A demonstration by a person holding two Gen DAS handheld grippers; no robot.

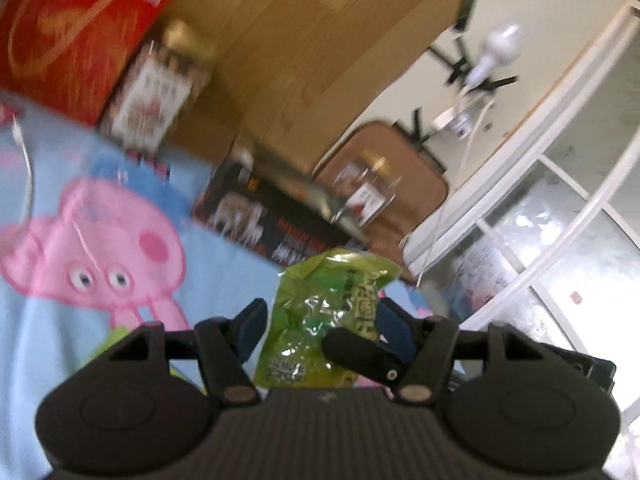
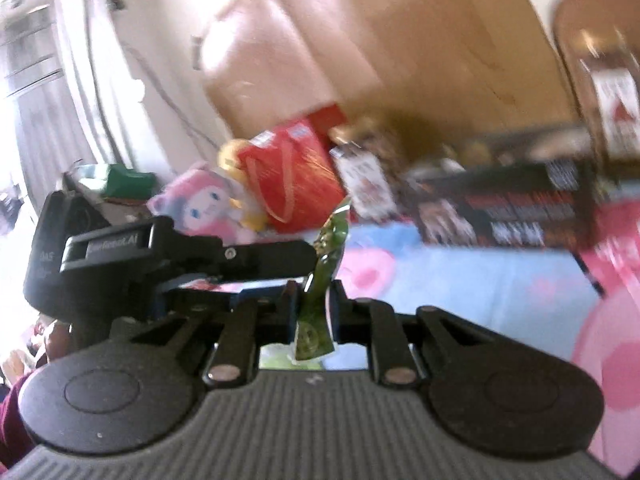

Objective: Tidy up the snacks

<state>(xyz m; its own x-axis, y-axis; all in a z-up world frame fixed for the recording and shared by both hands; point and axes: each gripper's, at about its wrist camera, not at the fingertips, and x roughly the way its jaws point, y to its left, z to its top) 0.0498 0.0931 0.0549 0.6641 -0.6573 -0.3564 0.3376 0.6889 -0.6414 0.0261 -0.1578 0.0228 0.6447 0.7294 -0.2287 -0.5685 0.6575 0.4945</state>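
Your right gripper has its jaws drawn narrow and pinched on the lower part of the green snack packet, which stands on edge between the pads and rises above them. From the left wrist camera the same green snack packet shows its broad crinkled face, held up off the blue cartoon-pig blanket. Your left gripper stands partly open around it: the left pad is clear of the wrapper, and a black finger of the other gripper crosses in front of the packet's right side, so you cannot tell whether the right pad touches. Behind the packet, a black printed box lies on the blanket, with a clear lidded jar beyond it. Further left stand a red gift box and a labelled snack jar, against a wooden headboard. Both views are blurred, so the labels cannot be read.
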